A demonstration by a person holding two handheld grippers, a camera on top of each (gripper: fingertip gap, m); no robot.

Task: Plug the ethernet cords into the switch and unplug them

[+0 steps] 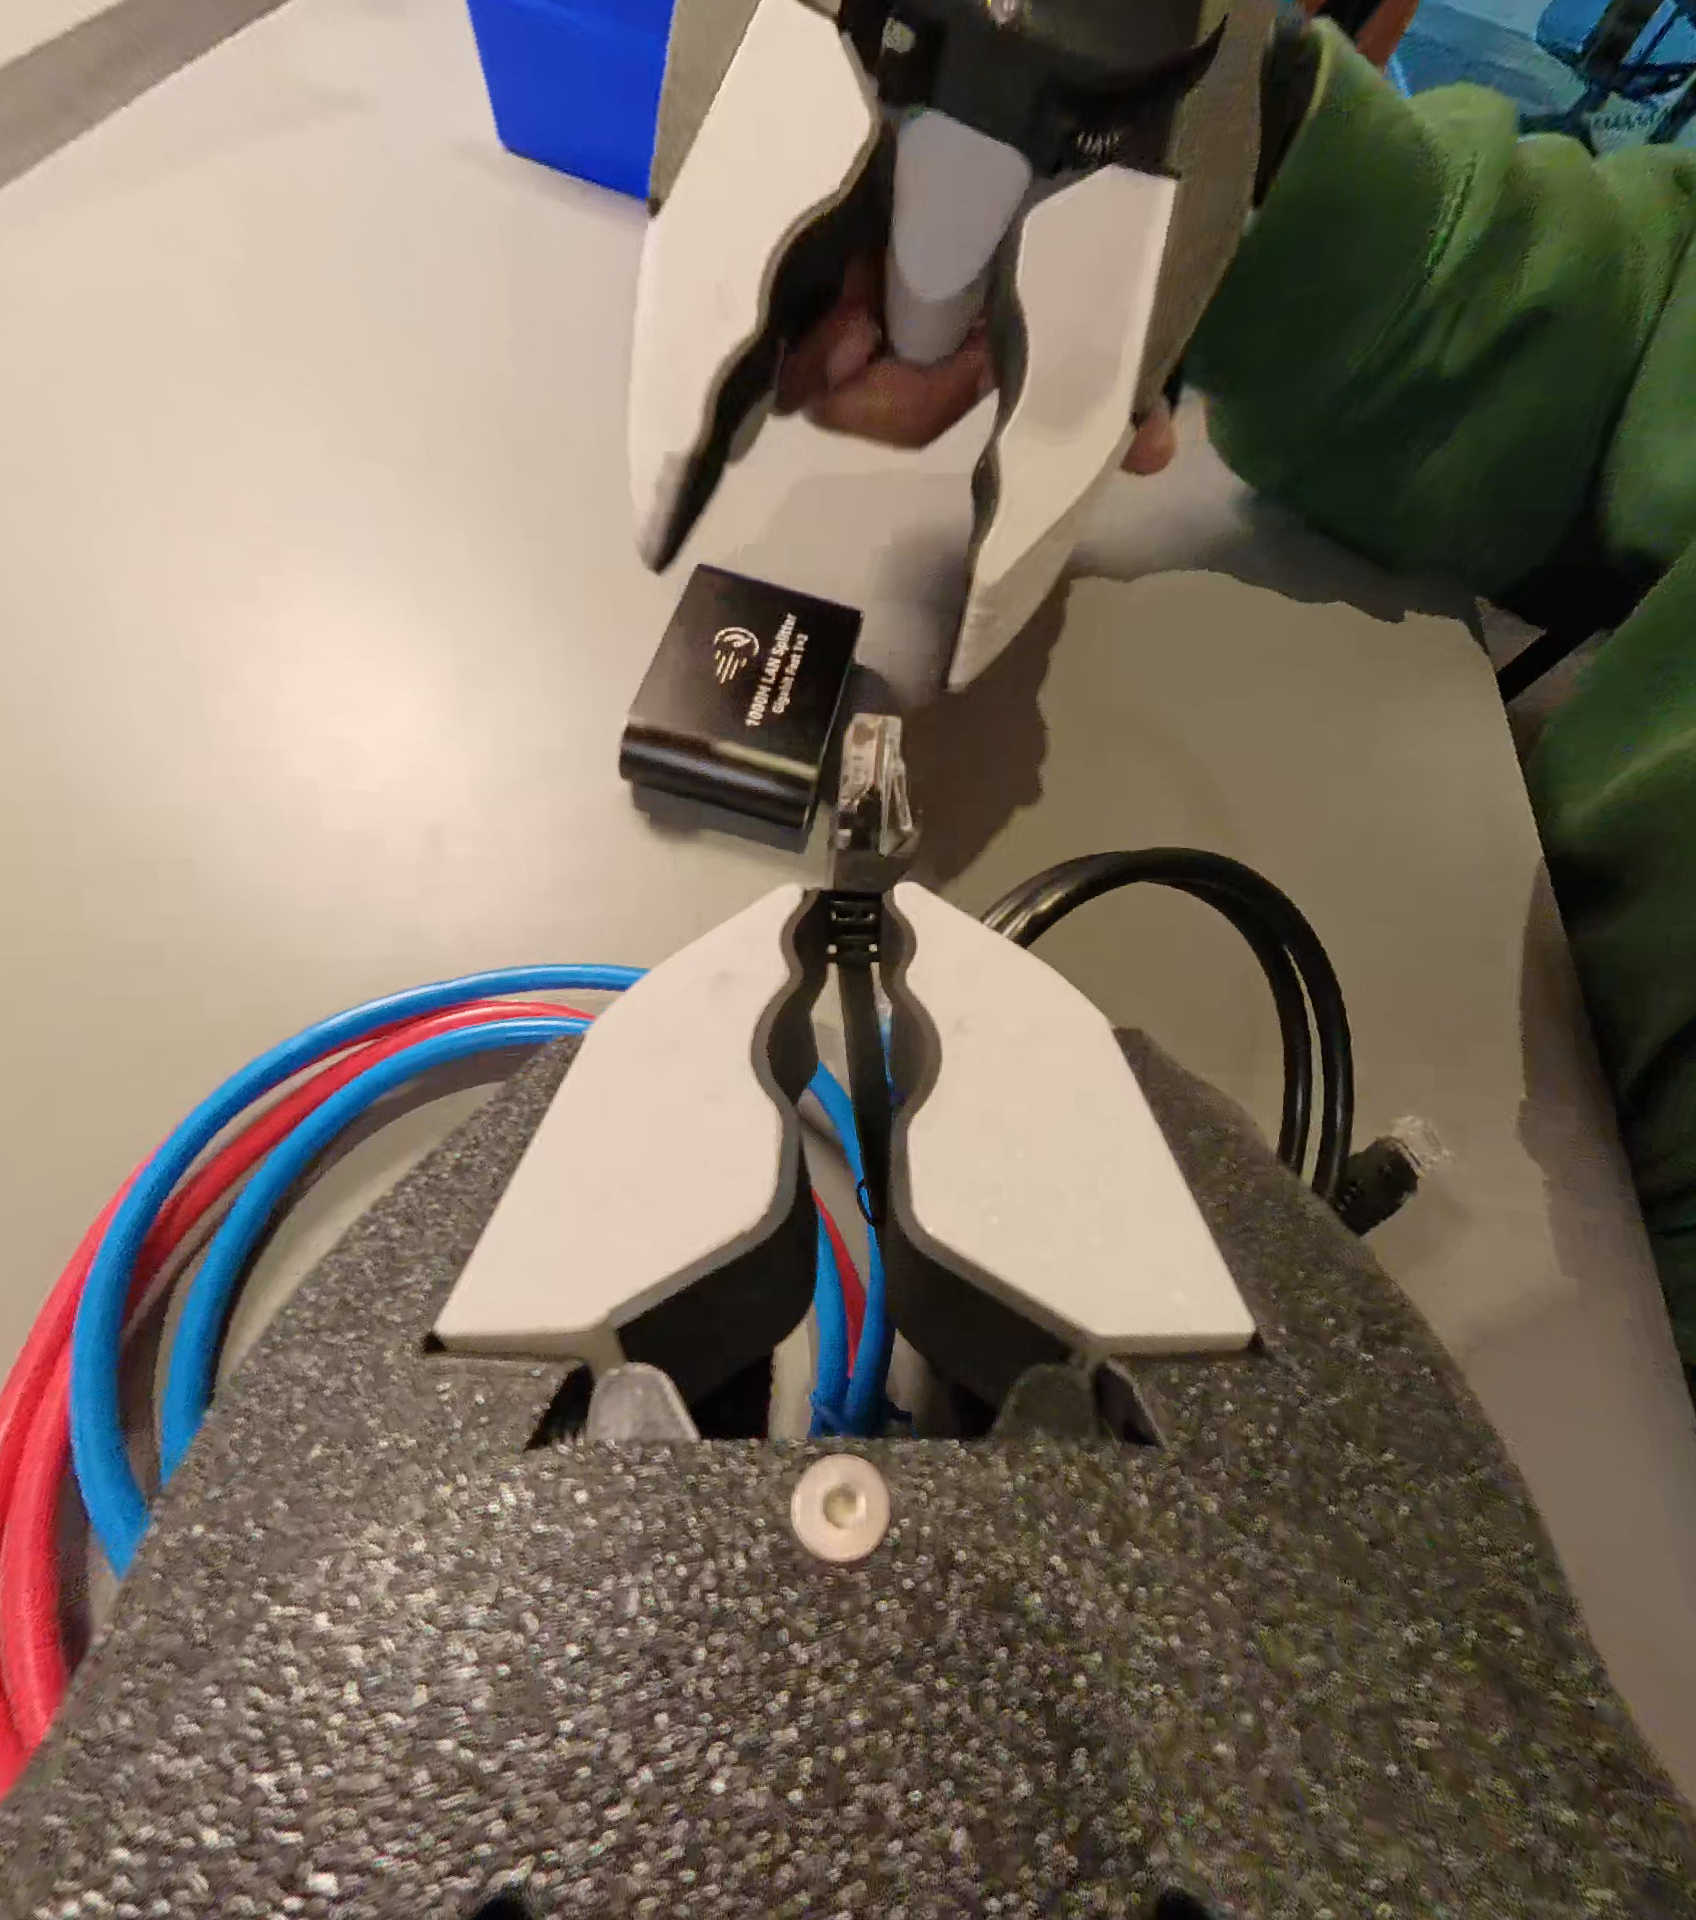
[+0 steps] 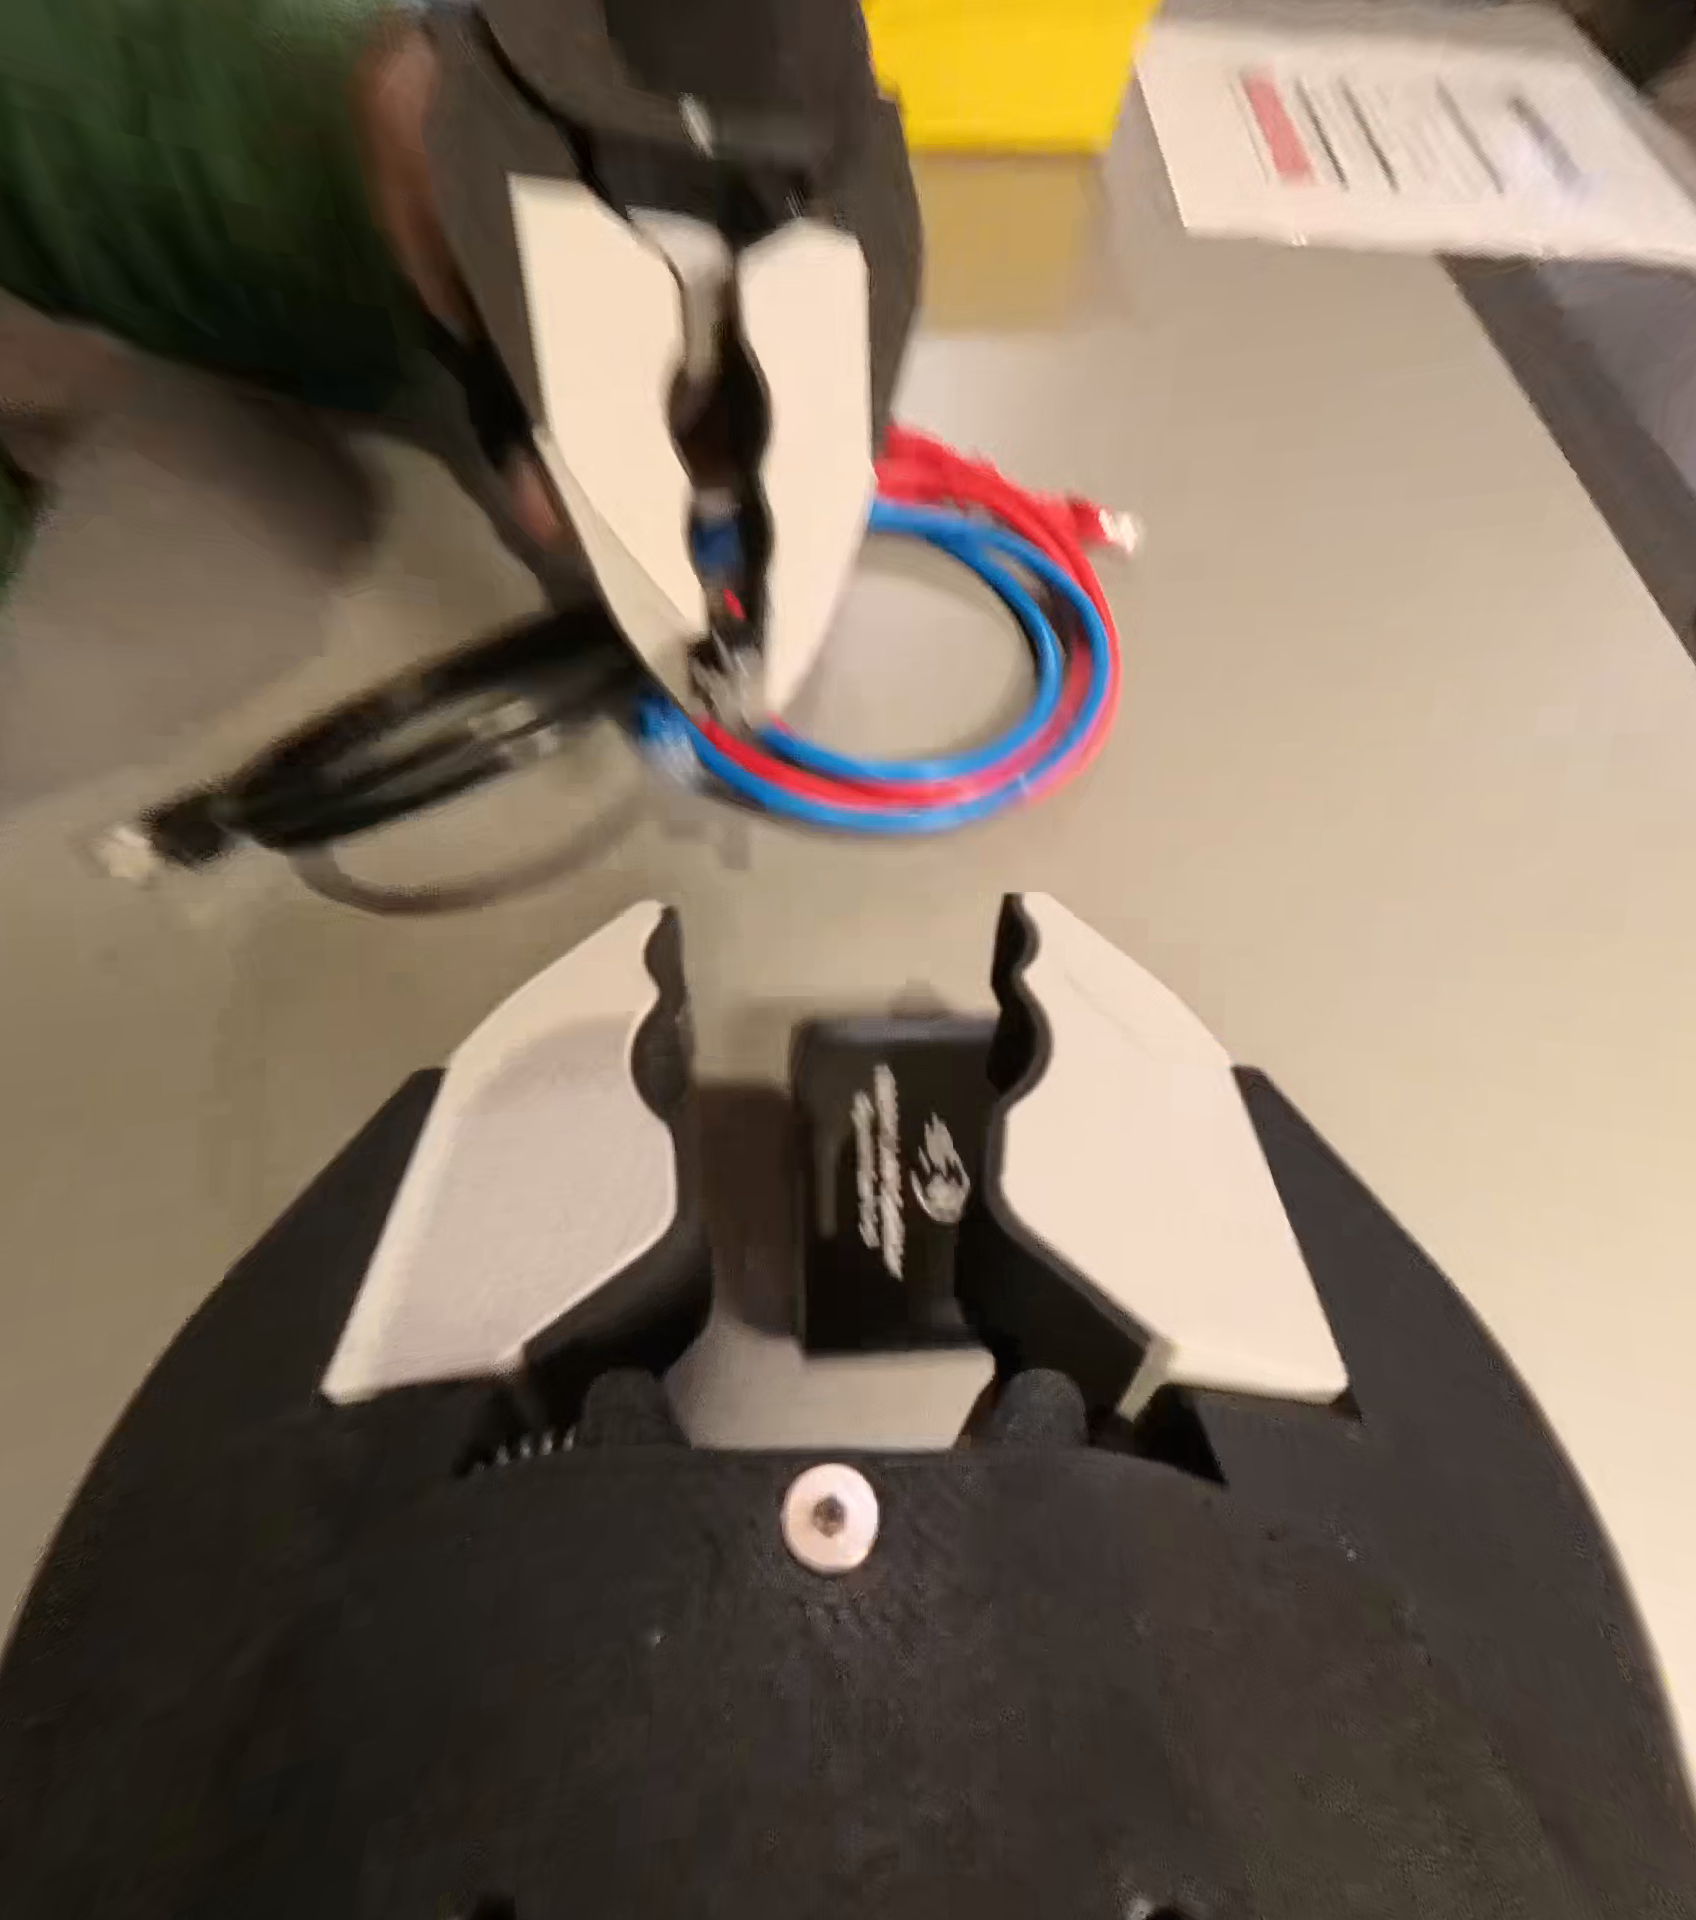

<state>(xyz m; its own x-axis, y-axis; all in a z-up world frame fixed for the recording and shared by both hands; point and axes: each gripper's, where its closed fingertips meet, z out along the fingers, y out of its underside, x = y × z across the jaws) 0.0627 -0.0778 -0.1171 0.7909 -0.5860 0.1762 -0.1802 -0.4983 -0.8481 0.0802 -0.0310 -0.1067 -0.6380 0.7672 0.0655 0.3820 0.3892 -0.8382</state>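
Left gripper [image 1: 849,894] clenched on a black ethernet cord; right gripper [image 2: 839,925] released over the switch.

In the left wrist view, the fingers pinch the black ethernet cord [image 1: 1327,1039] just behind its clear plug [image 1: 873,774]. The plug sticks out past the fingertips, its long axis in line with the fingers, tip pointing at the near right corner of the black switch [image 1: 745,691], close to it but not inserted. The cord's other end lies to the right on the grey table [image 1: 252,468]. Blue and red cords [image 1: 200,1143] coil to the left. Beyond, the right gripper hangs spread above the switch, held by a hand in a green sleeve [image 1: 1498,312]. In the blurred right wrist view the switch sits between the parted fingers, nearer the right one.
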